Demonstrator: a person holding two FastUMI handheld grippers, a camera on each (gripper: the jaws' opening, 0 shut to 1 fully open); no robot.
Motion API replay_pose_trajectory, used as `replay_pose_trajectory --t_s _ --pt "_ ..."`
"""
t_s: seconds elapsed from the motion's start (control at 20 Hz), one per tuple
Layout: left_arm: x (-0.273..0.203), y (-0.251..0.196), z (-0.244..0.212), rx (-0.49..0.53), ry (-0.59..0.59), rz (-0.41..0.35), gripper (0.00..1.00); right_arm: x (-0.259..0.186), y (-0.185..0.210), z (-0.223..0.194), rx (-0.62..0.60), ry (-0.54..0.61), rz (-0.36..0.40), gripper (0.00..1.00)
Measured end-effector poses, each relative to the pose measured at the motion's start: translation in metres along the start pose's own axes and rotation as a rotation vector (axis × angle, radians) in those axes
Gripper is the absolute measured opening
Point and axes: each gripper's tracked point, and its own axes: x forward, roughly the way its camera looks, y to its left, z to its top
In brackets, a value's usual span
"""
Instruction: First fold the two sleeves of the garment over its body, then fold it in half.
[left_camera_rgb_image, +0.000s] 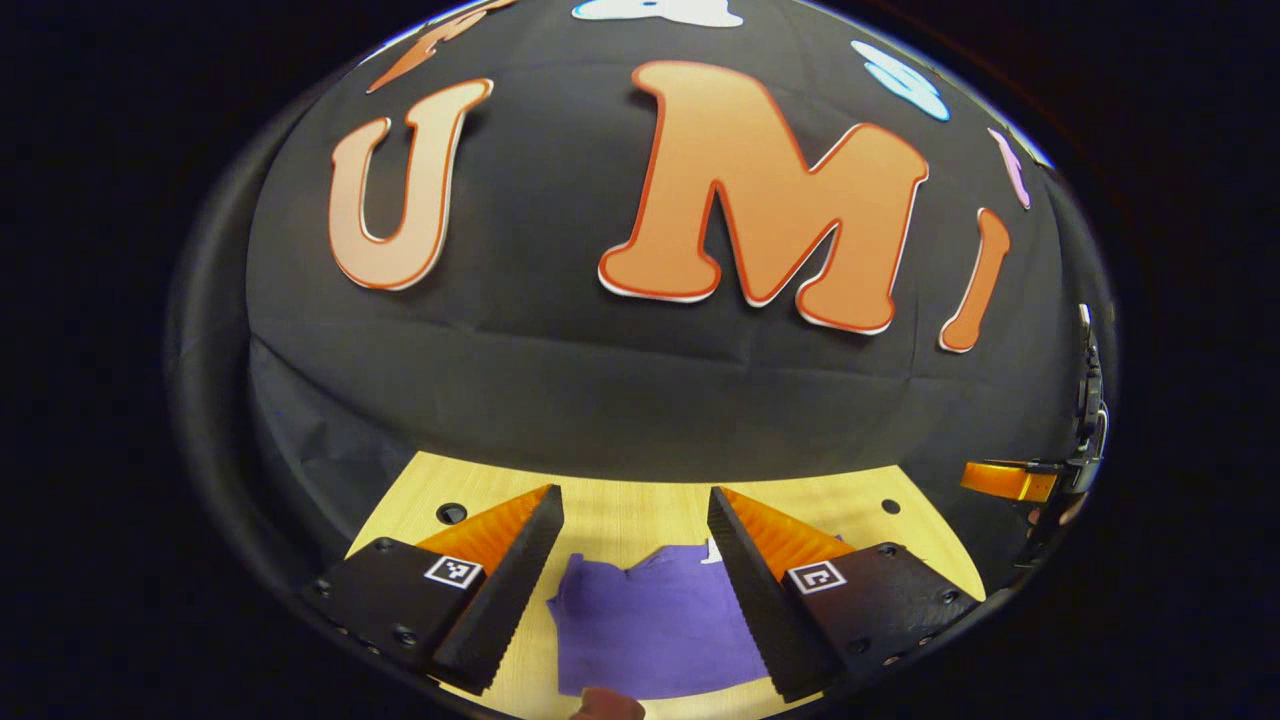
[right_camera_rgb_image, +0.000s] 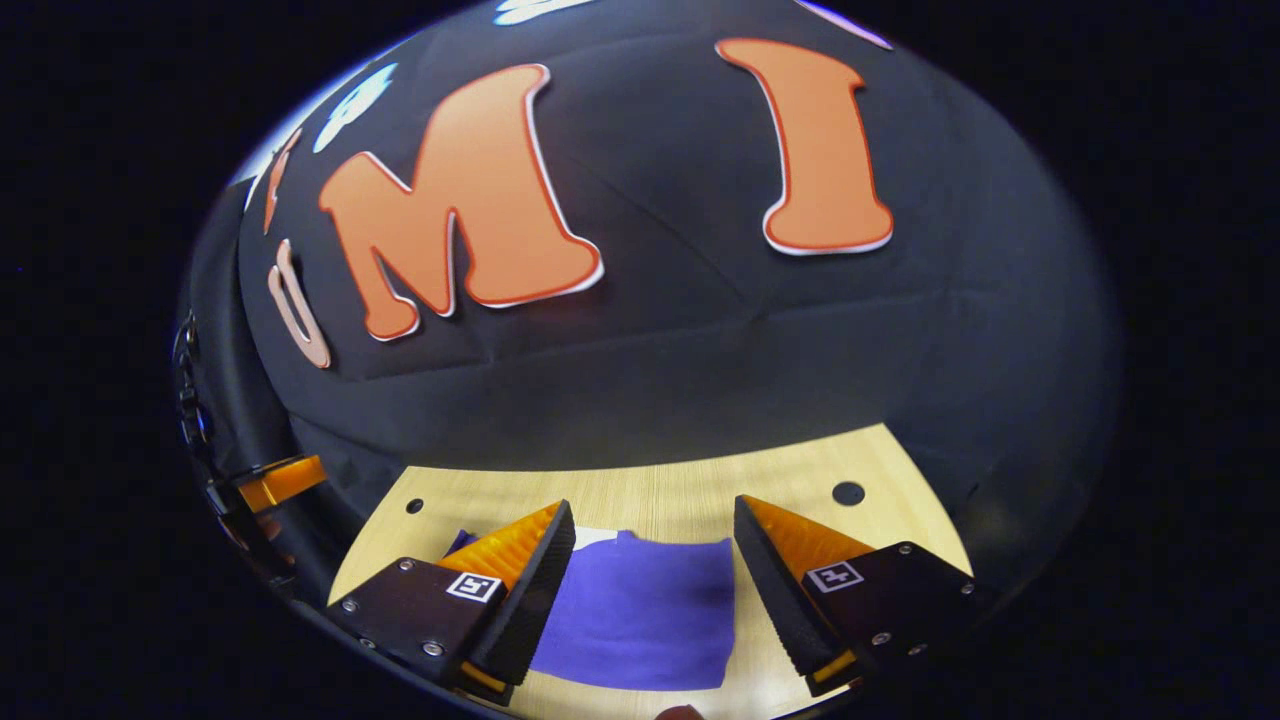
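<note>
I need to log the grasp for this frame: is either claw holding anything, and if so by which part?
Nothing is held. The left claw and the right claw are both open above the purple cloth garment, lying flat on the light wooden table.

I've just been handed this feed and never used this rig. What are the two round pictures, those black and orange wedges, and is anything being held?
Each picture comes from a camera riding on a hand-held tool that a person carries. The wedges are the fingers of that tool's tongs. In the left gripper view, the left tongs stand open above a purple garment lying on a wooden table. The right gripper view shows the right tongs open over the same garment. Nothing is held. The other tool peeks in at each picture's edge.
</note>
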Motion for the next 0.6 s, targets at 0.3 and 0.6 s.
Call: replay_pose_trajectory --t_s 0.3,0.6 --pt "-0.046 -0.018 0.028 0.015 -0.173 0.022 0.96 -0.03 0.026 0.02 -0.119 -0.139 0.001 0.95" --pt "-0.08 -0.021 0.019 -0.009 -0.234 0.055 0.96 -0.062 0.046 0.032 -0.22 -0.225 0.025 0.95"
